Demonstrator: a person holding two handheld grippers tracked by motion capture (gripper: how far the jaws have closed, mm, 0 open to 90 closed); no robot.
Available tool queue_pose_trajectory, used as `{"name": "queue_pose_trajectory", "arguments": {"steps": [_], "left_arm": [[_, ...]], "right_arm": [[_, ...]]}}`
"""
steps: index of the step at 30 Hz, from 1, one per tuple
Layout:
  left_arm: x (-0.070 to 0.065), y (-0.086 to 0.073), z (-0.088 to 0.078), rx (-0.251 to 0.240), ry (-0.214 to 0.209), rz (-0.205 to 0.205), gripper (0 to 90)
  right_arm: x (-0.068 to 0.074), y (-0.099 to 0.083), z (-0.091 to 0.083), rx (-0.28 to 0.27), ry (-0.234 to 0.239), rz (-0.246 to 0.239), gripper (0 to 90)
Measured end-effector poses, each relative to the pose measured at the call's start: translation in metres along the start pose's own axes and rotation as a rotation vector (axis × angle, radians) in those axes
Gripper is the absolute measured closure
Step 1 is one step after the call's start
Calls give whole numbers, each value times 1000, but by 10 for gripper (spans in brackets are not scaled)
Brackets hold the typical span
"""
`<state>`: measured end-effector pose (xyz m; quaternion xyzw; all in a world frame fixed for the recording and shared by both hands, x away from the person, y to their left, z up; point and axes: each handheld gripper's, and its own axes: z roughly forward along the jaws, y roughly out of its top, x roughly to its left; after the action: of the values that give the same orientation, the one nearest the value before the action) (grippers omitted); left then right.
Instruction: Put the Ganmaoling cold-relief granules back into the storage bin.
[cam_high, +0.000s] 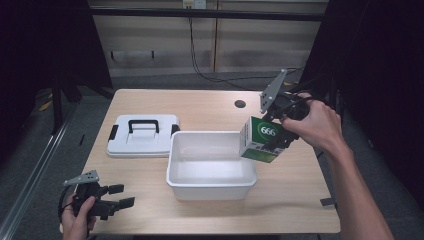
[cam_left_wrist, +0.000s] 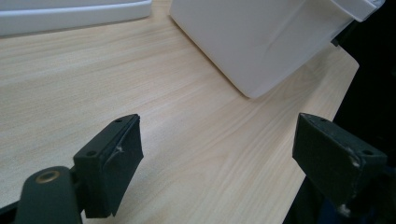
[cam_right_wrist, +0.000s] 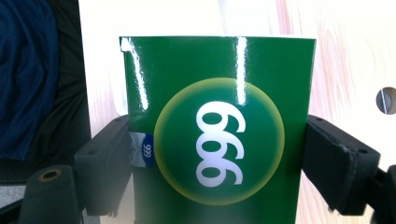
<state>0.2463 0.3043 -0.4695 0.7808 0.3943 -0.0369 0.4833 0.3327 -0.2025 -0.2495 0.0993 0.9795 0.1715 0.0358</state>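
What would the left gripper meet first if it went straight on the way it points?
Probably the white tub. The left gripper is open above bare table, and the tub's near corner lies ahead between its jaws; depth is uncertain.

Green box (cam_high: 261, 139) with white "666" in a pale circle, same digits on its small blue side patch (cam_right_wrist: 141, 149)

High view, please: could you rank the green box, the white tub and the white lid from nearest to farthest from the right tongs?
1. Green box: clamped in the right tongs, over the tub's right end.
2. White tub: table centre, just below.
3. White lid: left of the tub.
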Motion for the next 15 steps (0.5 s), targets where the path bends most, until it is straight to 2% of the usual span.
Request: {"name": "queue_pose_trajectory", "arguments": {"steps": [10,15], "left_arm": [[0,0,0,0,0,3,160],[0,0,0,3,-1,7,160]], "right_arm": [[-3,19,4,3,10,-15,164],[-4,27,14,12,27,-35,164]]}}
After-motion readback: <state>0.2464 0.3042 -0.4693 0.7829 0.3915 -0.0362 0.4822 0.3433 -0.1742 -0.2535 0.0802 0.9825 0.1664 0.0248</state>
